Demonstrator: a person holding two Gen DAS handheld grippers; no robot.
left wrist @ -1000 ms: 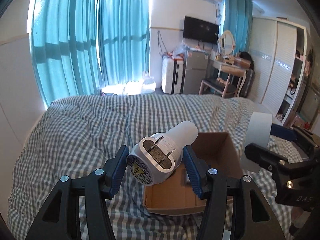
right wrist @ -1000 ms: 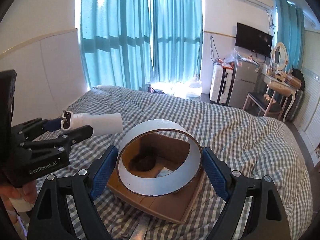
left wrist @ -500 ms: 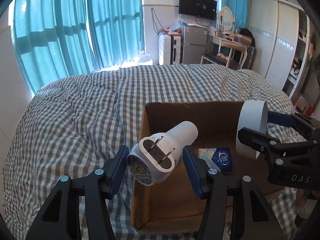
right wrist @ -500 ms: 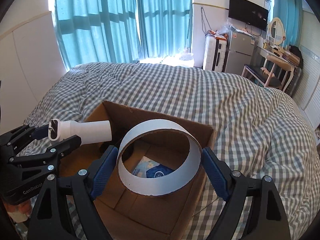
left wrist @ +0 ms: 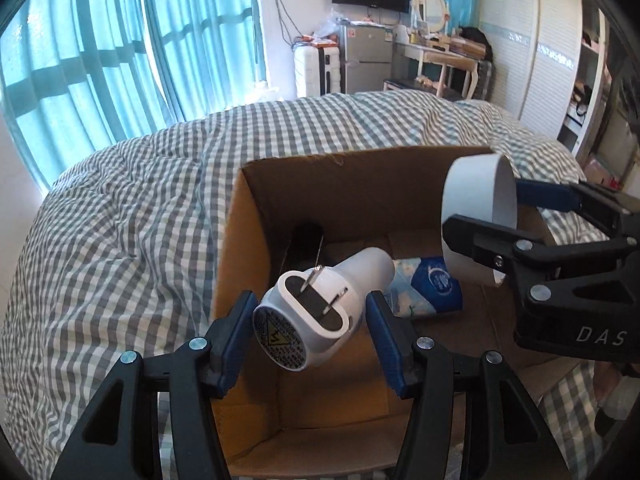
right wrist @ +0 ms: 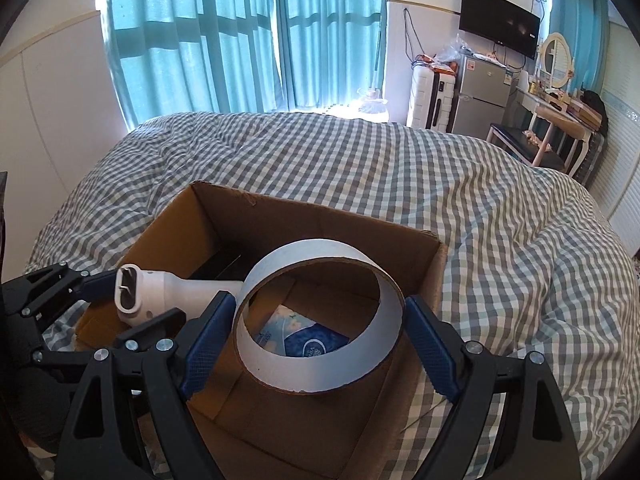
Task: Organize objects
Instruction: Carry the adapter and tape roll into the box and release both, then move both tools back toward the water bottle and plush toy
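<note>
Both loads over the open cardboard box (left wrist: 256, 208) on the checked bedspread (right wrist: 500, 220): left gripper (left wrist: 310, 324) pinching white plug-in device (left wrist: 320, 312), right gripper (right wrist: 318, 330) pinching tape roll (right wrist: 320, 316); lower inside, clear of tissue packet (left wrist: 428, 292), before releasing.

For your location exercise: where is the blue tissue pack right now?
The tissue pack lies on the floor of the box, beneath the plug and ring; in the right wrist view it shows through the ring.
</note>
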